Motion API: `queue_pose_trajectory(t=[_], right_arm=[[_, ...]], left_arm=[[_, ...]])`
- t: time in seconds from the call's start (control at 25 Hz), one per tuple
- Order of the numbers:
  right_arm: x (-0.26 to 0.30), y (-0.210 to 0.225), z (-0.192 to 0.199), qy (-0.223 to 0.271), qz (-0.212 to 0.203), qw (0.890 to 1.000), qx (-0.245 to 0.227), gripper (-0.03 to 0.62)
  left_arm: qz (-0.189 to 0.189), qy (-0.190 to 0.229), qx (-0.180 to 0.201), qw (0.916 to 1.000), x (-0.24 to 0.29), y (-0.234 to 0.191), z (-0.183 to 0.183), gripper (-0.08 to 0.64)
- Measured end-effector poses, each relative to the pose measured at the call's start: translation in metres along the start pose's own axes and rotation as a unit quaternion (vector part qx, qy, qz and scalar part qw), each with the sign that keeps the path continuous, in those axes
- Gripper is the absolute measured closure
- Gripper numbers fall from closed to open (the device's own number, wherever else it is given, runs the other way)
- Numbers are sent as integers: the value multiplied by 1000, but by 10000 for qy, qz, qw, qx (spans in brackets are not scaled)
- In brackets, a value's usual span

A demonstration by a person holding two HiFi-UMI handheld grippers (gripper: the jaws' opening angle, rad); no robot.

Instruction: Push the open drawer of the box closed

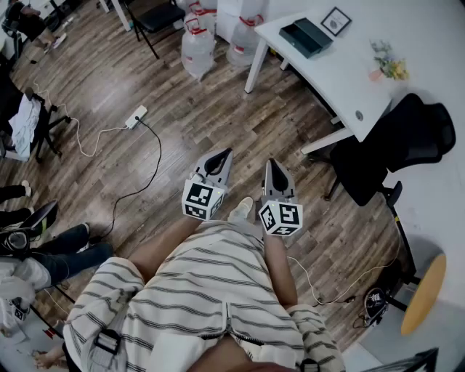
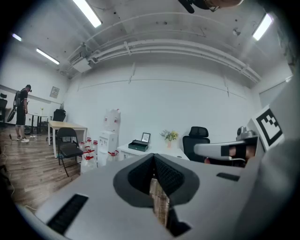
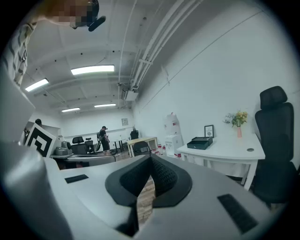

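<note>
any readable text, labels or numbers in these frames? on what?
None is legible in any view.
Marker cube on left gripper: black-and-white squares only, no letters.
Marker cube on right gripper: the same.
Framed picture on the desk: too small to read.
Water bottles: any print too small to read.
</note>
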State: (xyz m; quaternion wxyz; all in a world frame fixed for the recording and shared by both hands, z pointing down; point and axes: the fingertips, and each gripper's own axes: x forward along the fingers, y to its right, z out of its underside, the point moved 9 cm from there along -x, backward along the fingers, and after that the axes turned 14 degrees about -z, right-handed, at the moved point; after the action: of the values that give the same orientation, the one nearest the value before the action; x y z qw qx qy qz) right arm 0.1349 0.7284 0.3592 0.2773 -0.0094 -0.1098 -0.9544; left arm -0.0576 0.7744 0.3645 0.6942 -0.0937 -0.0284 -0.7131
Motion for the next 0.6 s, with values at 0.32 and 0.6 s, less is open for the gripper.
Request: queue_pose_trajectory(t=[0.32,0.6], right_arm=[[10,-34,5,5,137,9999,-67,581],[13,-57,9,194,304,9993,83,581]], left_arm=[[176,-6,71,9998,-19,-27,1,558],[330,-31,135,9994,-36,-45,9,558]])
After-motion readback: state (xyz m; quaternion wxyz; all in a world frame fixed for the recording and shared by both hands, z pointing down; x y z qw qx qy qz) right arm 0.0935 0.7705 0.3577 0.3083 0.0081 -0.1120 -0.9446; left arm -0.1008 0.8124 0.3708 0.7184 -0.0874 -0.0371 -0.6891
